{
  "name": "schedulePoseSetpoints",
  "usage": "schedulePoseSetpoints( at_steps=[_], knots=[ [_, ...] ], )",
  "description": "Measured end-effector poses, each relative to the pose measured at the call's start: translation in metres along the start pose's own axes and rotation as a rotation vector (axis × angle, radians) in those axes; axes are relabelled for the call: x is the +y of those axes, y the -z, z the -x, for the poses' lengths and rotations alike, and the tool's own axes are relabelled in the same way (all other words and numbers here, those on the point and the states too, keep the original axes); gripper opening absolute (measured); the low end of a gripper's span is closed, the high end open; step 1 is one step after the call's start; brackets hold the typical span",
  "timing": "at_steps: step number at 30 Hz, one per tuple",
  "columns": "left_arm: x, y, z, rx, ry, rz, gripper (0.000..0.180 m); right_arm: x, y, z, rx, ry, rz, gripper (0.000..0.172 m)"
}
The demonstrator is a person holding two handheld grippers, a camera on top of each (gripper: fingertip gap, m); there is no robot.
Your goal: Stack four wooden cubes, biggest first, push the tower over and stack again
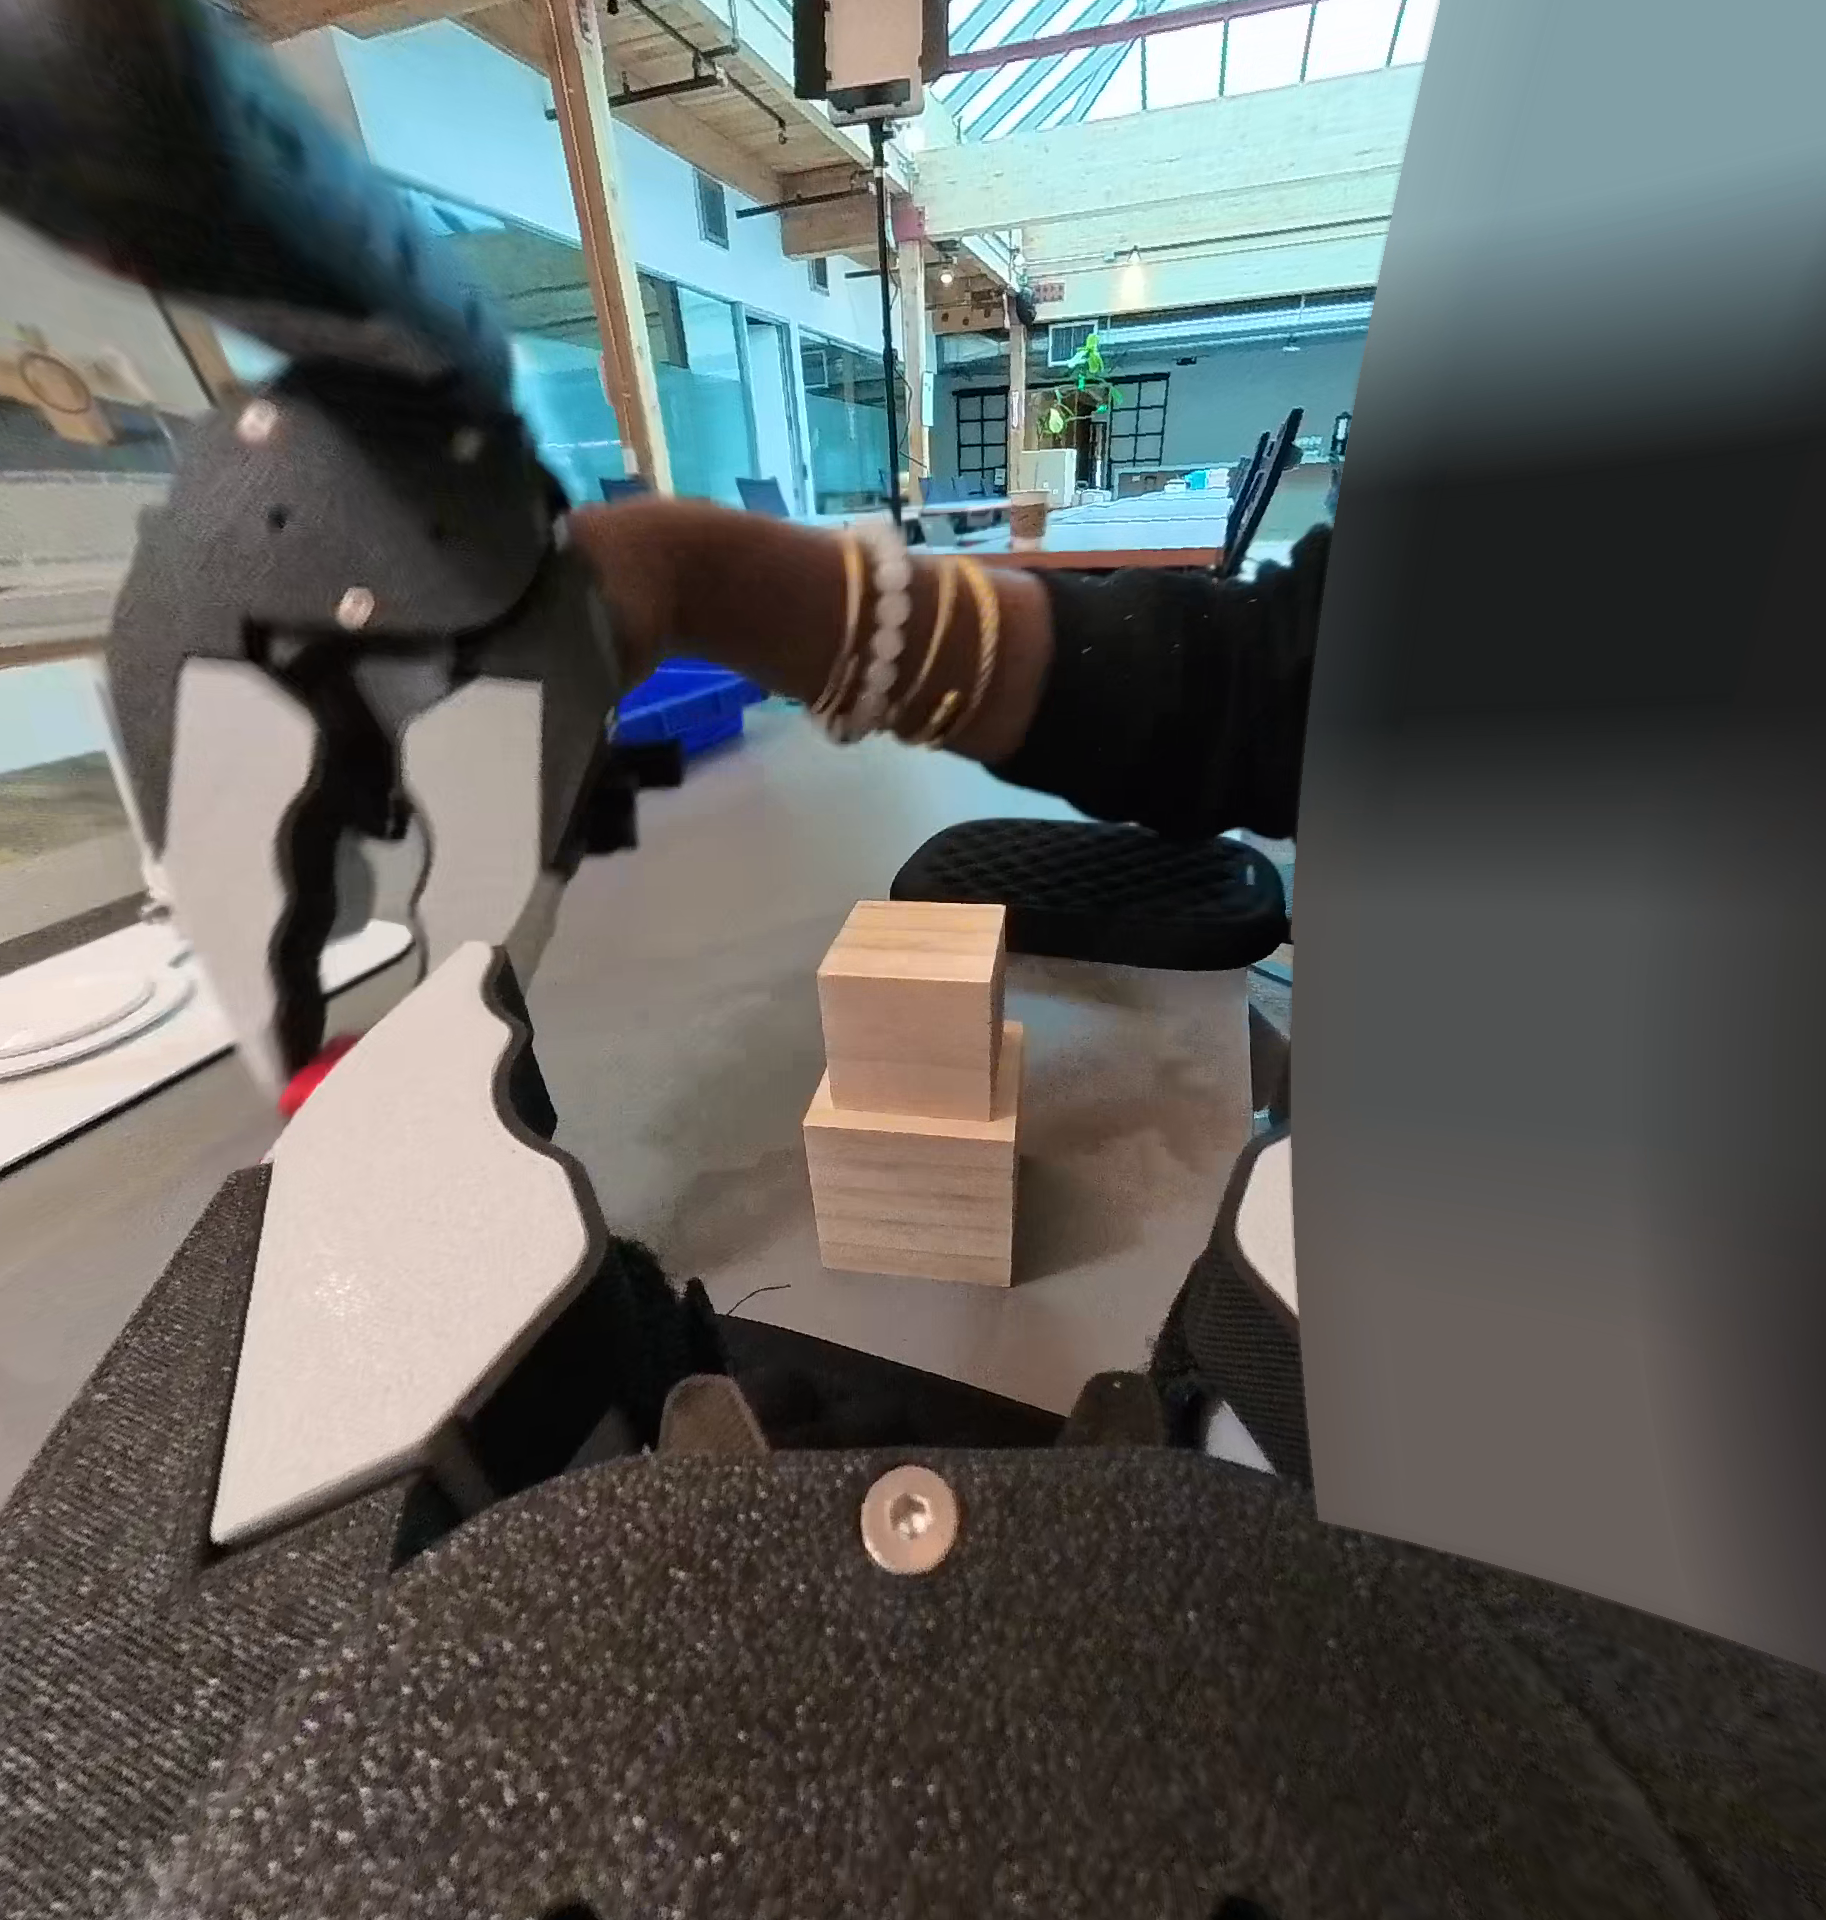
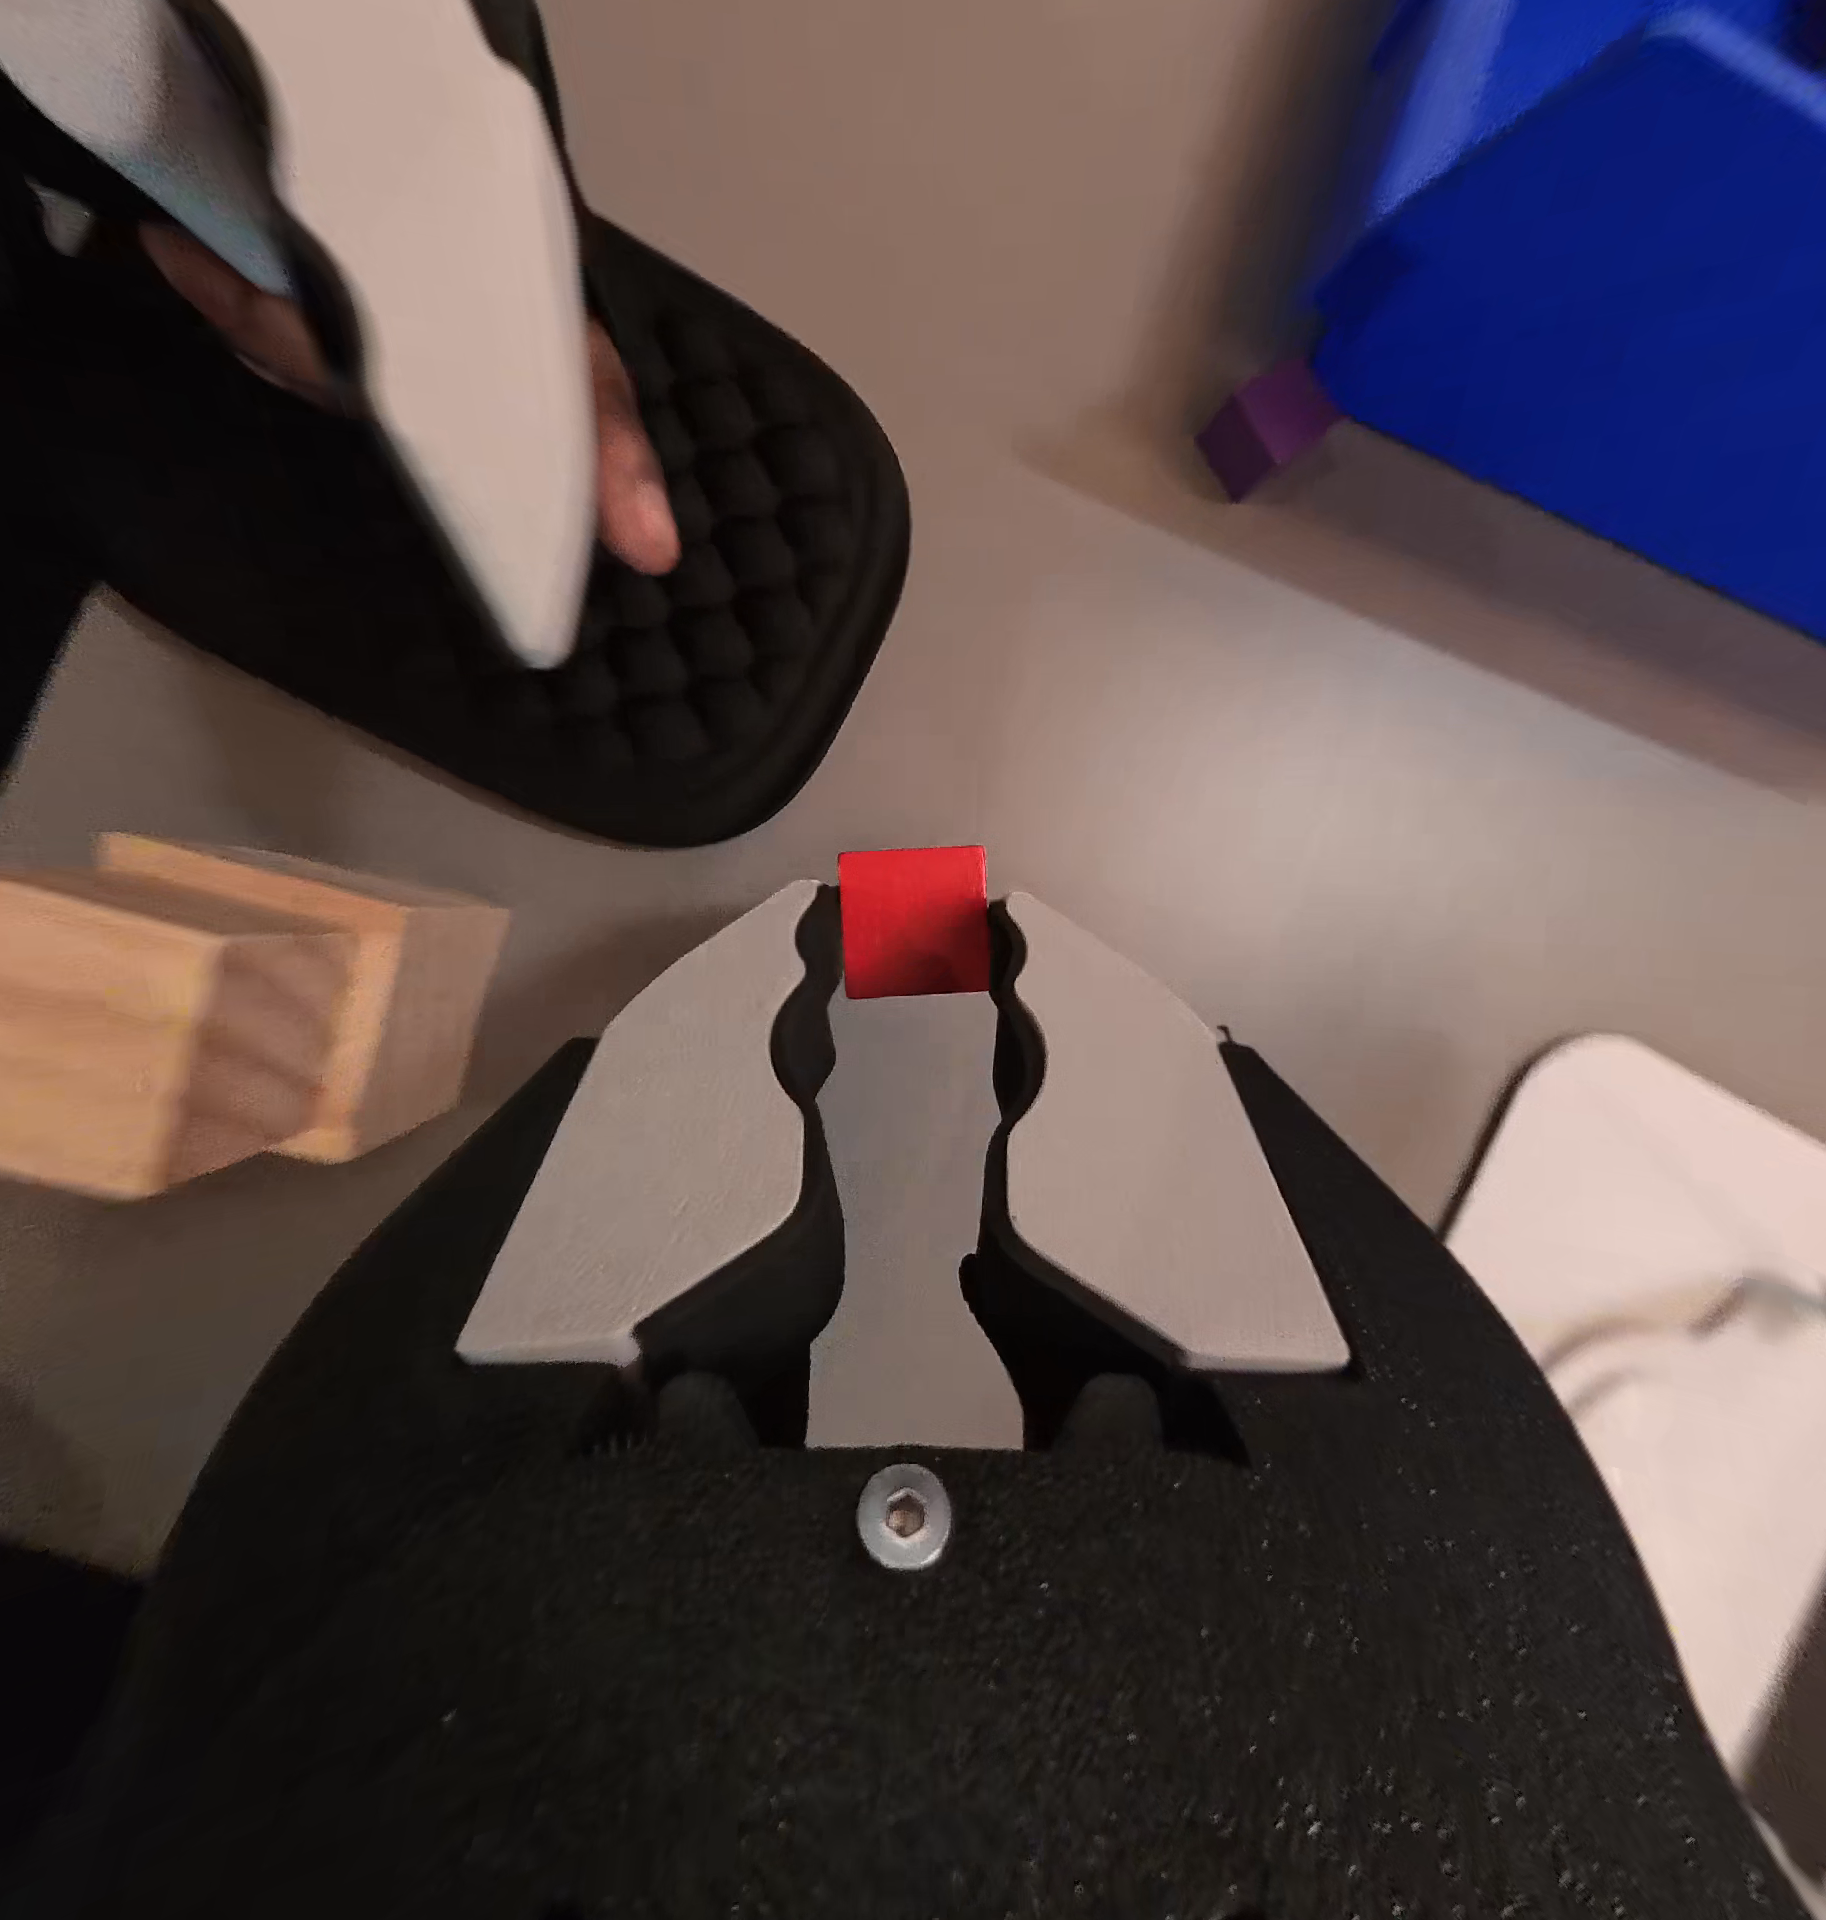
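My right gripper is shut on a small red cube; both pads press its sides just above the grey table. The red cube also shows in the left wrist view, at that gripper's tip. My left gripper is wide open. Two plain wooden cubes stand stacked between its fingers, and neither finger touches them. The stack shows in the right wrist view, left of the red cube. A blurred patch partly hides the left gripper's right finger.
A black dimpled pad lies beyond the cubes, also in the left wrist view. A blue bin with a purple block beside it stands at the far right. A white board lies to the right. A person's arm reaches across.
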State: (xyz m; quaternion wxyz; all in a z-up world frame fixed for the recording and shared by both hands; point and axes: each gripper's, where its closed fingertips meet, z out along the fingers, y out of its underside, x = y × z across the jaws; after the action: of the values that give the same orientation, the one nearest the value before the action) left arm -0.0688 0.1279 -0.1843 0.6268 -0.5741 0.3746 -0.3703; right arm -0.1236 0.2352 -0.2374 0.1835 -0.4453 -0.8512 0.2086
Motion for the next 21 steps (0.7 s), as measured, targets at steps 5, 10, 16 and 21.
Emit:
schedulePoseSetpoints(
  at_steps=[5,10,16,21],
  knots=[
    [0.0,0.0,0.0,-0.002,0.001,0.001,0.134,-0.015,0.056,0.039,0.1,-0.179,-0.021,0.027],
    [0.001,-0.001,0.0,-0.002,-0.002,0.005,0.134,-0.019,0.072,0.086,0.145,-0.255,-0.004,0.027],
    [0.001,-0.001,0.001,-0.006,-0.003,0.006,0.133,-0.014,0.059,0.113,0.126,-0.278,0.037,0.027],
    [0.001,-0.001,0.001,-0.004,0.0,0.008,0.133,-0.013,0.056,0.114,0.134,-0.309,0.04,0.027]
  ],
)
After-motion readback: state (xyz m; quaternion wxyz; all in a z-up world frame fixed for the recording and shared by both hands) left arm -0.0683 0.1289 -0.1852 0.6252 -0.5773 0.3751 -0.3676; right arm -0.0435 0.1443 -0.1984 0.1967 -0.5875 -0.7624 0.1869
